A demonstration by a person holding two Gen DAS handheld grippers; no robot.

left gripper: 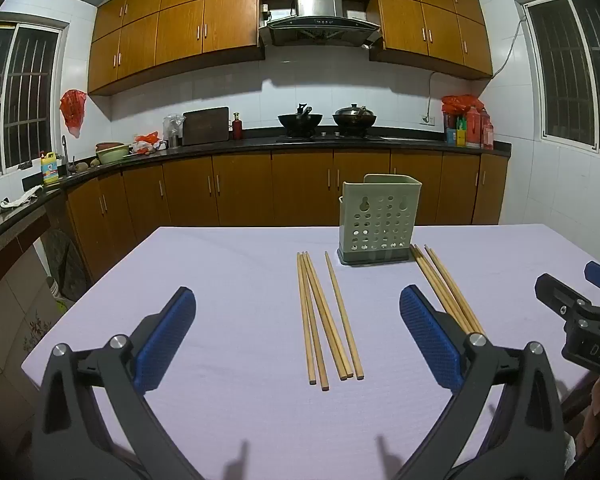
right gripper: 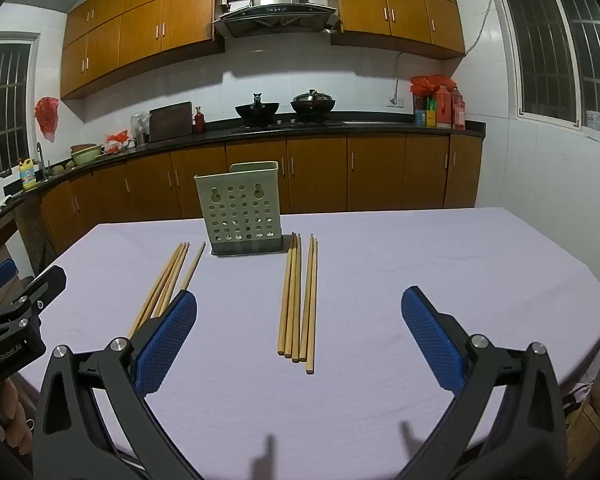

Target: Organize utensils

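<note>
Both sets of fingers are spread wide and nothing is held: the left gripper (left gripper: pixel 298 336) hangs over the left chopsticks (left gripper: pixel 326 320), the right gripper (right gripper: pixel 299 334) over the right chopsticks (right gripper: pixel 299 300). Ribbed blue pads (left gripper: pixel 168 340) are seen on black arms. No chopstick has been gathered yet; everything is judged still to be done. Slim, pale wooden sticks are laid flat on the lilac-clothed table (right gripper: pixel 440 248), either side of the upright, perforated green plastic holder (right gripper: pixel 240 208), which appears empty.
</note>
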